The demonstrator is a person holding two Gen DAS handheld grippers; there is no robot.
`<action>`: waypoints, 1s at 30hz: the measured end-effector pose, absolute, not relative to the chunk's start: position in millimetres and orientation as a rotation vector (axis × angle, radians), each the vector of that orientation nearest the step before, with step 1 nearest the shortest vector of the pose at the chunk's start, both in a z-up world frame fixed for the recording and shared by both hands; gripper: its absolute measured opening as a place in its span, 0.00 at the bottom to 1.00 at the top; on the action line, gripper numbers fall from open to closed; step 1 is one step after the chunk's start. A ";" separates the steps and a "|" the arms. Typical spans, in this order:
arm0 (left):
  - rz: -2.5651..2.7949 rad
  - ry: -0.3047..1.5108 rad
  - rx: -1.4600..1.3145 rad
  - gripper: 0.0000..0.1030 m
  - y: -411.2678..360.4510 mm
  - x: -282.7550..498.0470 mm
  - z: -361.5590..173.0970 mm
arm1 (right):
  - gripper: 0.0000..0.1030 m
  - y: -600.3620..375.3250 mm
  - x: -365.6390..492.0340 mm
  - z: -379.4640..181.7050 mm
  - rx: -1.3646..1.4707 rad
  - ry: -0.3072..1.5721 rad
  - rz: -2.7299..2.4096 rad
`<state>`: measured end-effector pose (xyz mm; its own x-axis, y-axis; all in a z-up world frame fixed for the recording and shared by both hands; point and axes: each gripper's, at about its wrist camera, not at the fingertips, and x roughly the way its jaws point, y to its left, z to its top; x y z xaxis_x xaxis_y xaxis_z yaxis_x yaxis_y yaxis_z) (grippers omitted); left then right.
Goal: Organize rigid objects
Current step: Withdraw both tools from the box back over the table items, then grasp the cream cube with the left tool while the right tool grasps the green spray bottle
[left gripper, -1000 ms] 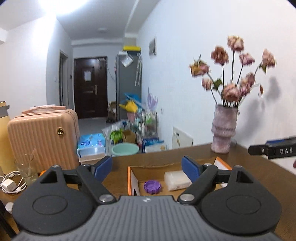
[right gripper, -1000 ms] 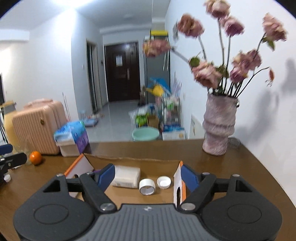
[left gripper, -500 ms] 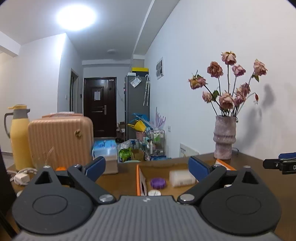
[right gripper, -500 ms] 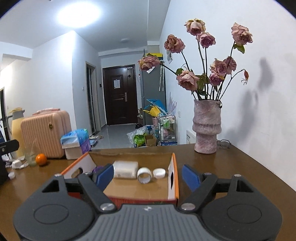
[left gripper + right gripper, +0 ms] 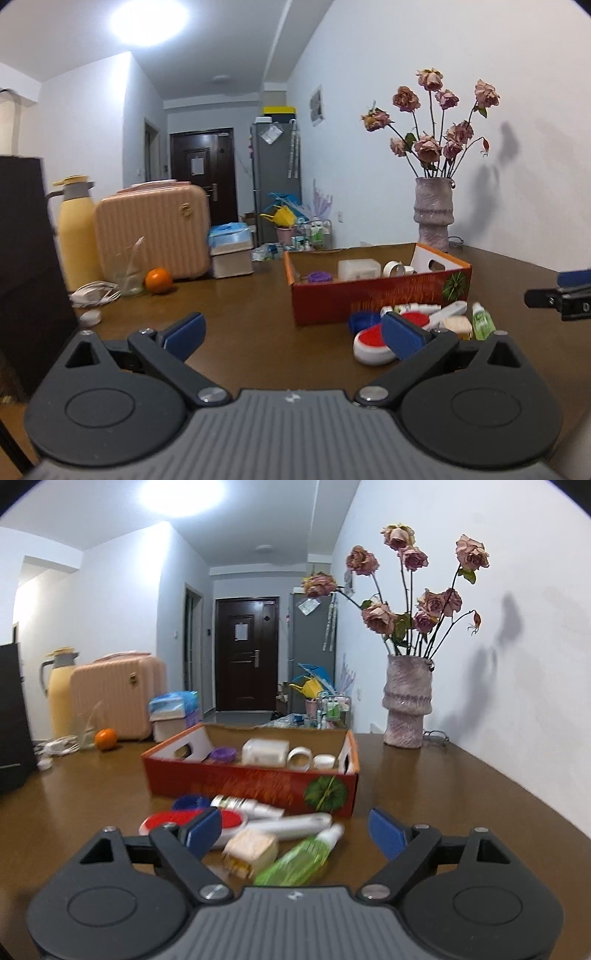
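No readable text is showing in either view. A sheet of paper (image 5: 241,631) is hanging on the dark door (image 5: 245,653) at about twelve o'clock, but any writing on it is blurring out. The red box (image 5: 258,782) is carrying a printed green round picture at its four o'clock corner, without legible words. A letter-like mark on the right gripper's arm (image 5: 565,301), at three o'clock in the left wrist view, is staying too small to make out.

Glossy wooden table (image 5: 424,786), cardboard box (image 5: 258,781)
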<state>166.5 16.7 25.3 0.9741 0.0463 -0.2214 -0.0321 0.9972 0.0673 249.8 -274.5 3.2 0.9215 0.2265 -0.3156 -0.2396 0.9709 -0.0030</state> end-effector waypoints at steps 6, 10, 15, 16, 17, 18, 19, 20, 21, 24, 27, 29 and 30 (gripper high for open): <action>0.078 0.235 0.057 1.00 28.6 118.8 12.0 | 0.84 -273.0 197.1 -16.0 -0.031 0.345 0.269; 0.096 0.229 0.065 1.00 29.4 101.3 10.3 | 0.85 -274.7 164.9 -24.5 -0.022 0.375 0.257; 0.060 0.210 0.050 1.00 20.0 97.9 15.2 | 0.89 -283.3 138.2 -27.6 0.051 0.364 0.224; 0.053 0.216 0.050 1.00 17.7 97.5 13.6 | 0.89 -284.9 135.1 -27.9 0.061 0.360 0.223; 0.045 0.222 0.051 1.00 15.2 97.5 11.8 | 0.89 -285.3 133.1 -28.6 0.060 0.359 0.222; 0.035 0.227 0.055 1.00 12.4 98.5 10.3 | 0.89 -284.9 131.9 -29.3 0.050 0.359 0.217; 0.023 0.234 0.061 1.00 8.8 99.2 8.1 | 0.89 -284.5 132.6 -28.9 0.039 0.354 0.213; 0.015 0.241 0.066 1.00 6.8 100.7 6.1 | 0.89 -283.8 132.3 -29.3 0.029 0.349 0.211; 0.007 0.247 0.070 1.00 4.6 102.2 3.9 | 0.89 -283.6 133.2 -29.4 0.024 0.348 0.210; -0.014 0.277 0.069 1.00 -0.3 109.5 -3.7 | 0.89 -283.9 137.4 -32.8 0.035 0.344 0.214; -0.034 0.318 0.056 1.00 -2.6 121.4 -10.8 | 0.89 -282.5 148.1 -37.6 0.035 0.357 0.214; -0.041 0.348 0.050 1.00 -3.9 131.6 -14.8 | 0.89 -281.1 157.0 -40.0 0.038 0.369 0.219; -0.044 0.360 0.045 1.00 -4.8 137.3 -16.4 | 0.89 -280.2 162.2 -41.1 0.040 0.375 0.221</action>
